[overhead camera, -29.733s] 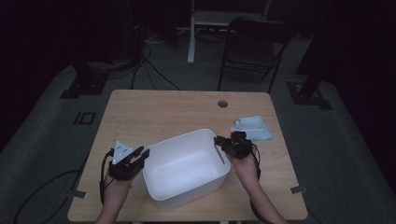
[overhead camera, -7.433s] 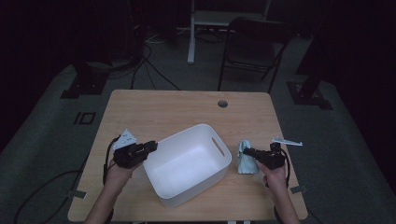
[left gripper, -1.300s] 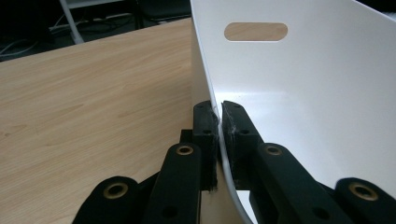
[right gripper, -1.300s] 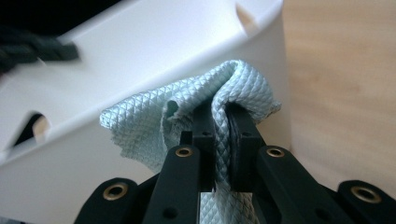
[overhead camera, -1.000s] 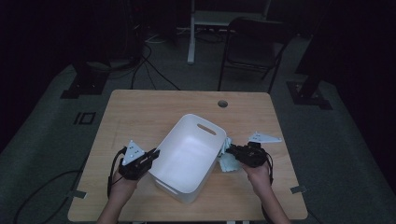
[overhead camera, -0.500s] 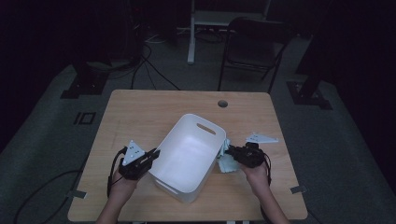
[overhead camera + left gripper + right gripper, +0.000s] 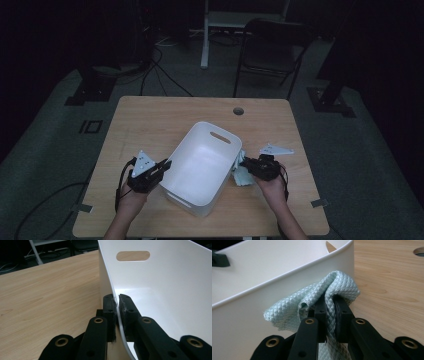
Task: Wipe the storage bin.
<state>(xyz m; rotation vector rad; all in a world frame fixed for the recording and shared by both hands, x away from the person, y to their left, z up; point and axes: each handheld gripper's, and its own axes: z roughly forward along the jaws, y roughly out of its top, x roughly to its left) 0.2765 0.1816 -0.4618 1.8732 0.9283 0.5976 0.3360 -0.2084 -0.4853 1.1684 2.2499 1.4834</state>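
A white plastic bin (image 7: pixel 200 167) with handle slots stands askew in the middle of the wooden table (image 7: pixel 150 120). My left gripper (image 7: pixel 162 166) is shut on the bin's left wall; the left gripper view has the thin white wall (image 7: pixel 117 315) pinched between the two black jaws. My right gripper (image 7: pixel 246 165) is shut on a pale blue quilted cloth (image 7: pixel 241 175), which is pressed against the bin's right outer wall (image 7: pixel 287 287). In the right gripper view the cloth (image 7: pixel 329 292) bunches over the jaw tips.
A round cable hole (image 7: pixel 238 110) is in the table near its far edge. A dark folding chair (image 7: pixel 270 50) and a white stand (image 7: pixel 205 35) are on the floor beyond the table. Cables run across the floor at the left.
The right hand has shifted the cloth slightly along the bin's right wall. The bin and the left hand have stayed put.
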